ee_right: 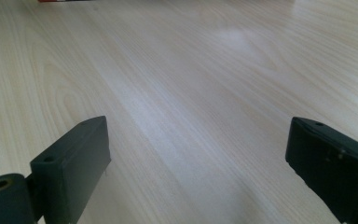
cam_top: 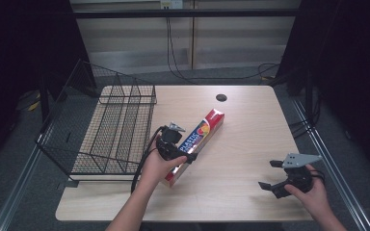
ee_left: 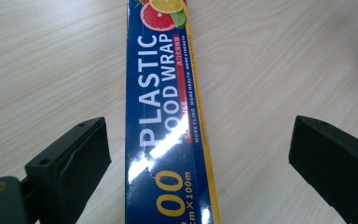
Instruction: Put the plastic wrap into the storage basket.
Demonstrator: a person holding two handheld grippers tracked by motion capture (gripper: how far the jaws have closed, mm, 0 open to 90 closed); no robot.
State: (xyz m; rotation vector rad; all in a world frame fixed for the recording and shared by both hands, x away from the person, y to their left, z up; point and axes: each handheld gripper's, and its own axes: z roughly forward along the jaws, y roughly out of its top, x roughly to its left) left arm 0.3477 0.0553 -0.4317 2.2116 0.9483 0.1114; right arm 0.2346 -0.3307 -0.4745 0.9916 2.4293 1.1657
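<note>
The wooden table [cam_top: 250, 144] lies bare across its right half, so a gripper could sweep freely there; the right gripper [cam_top: 269, 175] hovers near the front right corner with its jaws spread wide over open wood [ee_right: 191, 93]. The plastic wrap box [cam_top: 196, 144] lies diagonally across the middle; the left gripper [ee_left: 198, 163] straddles it, jaws wide, with clear wood on either side of the box [ee_left: 168, 116]. The black wire basket [cam_top: 107, 125] takes up the left side, just beside the box, walling off passage there; a small dark hole [cam_top: 221, 97] marks the far edge.
</note>
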